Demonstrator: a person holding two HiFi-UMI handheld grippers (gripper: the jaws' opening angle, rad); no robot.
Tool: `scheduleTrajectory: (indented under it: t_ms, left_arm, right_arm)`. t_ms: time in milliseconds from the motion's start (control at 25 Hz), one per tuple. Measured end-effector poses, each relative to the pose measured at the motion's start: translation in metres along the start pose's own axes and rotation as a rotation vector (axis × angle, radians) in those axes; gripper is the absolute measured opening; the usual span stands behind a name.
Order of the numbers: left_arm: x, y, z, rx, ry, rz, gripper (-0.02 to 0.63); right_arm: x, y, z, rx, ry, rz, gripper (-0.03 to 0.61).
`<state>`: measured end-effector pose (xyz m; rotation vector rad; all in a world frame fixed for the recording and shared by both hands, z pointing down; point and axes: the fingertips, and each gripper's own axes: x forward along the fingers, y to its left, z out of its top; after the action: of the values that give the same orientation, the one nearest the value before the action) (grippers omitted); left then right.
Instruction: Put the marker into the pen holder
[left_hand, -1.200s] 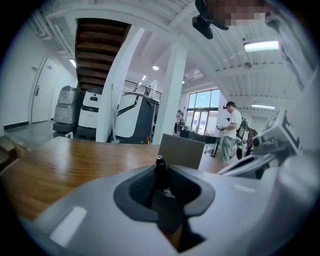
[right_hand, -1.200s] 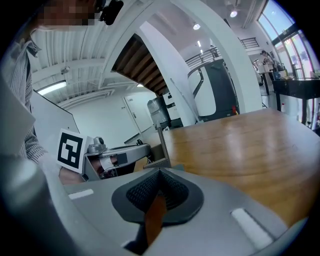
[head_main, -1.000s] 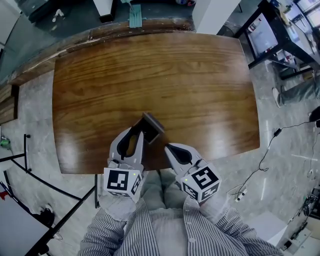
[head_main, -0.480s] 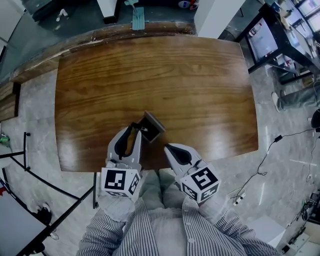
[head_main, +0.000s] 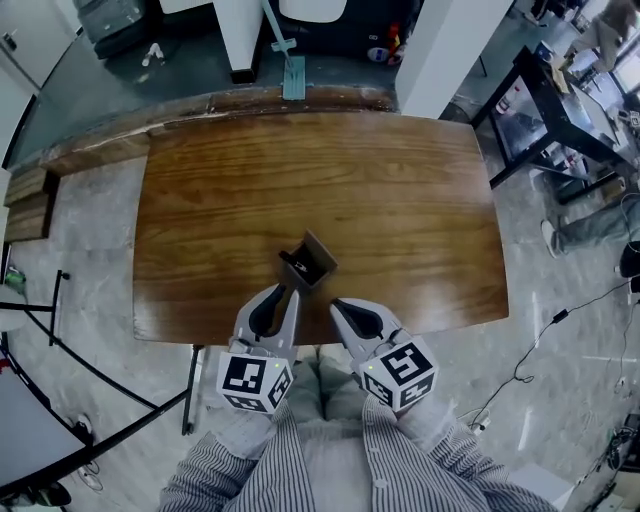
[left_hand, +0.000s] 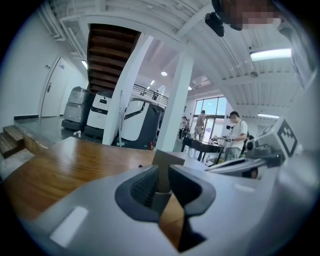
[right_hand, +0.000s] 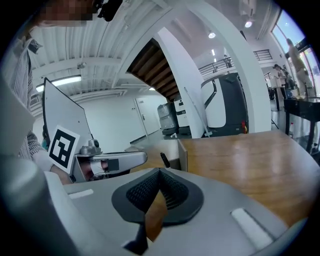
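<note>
A small brown pen holder (head_main: 310, 262) stands upright on the wooden table (head_main: 400, 200), near its front edge. A dark marker (head_main: 298, 266) rests inside it, and its tip sticks out of the holder (right_hand: 150, 150) as a black stub (right_hand: 164, 160). My left gripper (head_main: 290, 292) sits just behind the holder, pointing at it, its jaws a narrow gap apart with nothing between them. Through that gap (left_hand: 163, 177) I see the holder (left_hand: 175, 157). My right gripper (head_main: 337, 305) hovers beside it at the table edge, shut and empty (right_hand: 160, 172).
Grey and white machines (head_main: 110, 20) stand on the floor beyond the table's far edge. A black desk (head_main: 560, 110) stands to the right, with cables (head_main: 540, 330) on the floor. Thin metal stand legs (head_main: 60, 340) are at the left. People (left_hand: 235, 135) stand far off.
My left gripper has drawn back from the holder's mouth toward the near table edge. The right gripper has barely moved. The head view has shifted, so the table sits further right.
</note>
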<state>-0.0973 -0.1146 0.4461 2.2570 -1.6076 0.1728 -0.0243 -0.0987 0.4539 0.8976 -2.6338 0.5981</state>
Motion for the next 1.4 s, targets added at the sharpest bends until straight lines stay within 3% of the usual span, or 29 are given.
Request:
scheduleTrajectory:
  t_ms: [320,960,1400]
  left_arm:
    - [-0.027,-0.018,-0.008,0.008,0.041,-0.005,0.009]
    - [-0.045,-0.042,-0.022,-0.011,0.092,-0.050,0.008]
    - [-0.047,-0.053,-0.024,-0.010,0.111,-0.083,0.008]
  right_arm:
    - [-0.008,0.020,0.001,-0.044,0.010,-0.001,-0.001]
    - [-0.021,0.047,-0.005,-0.119,0.033,0.029,-0.002]
    - [-0.030,0.046,-0.009,-0.104,0.041,0.001,-0.002]
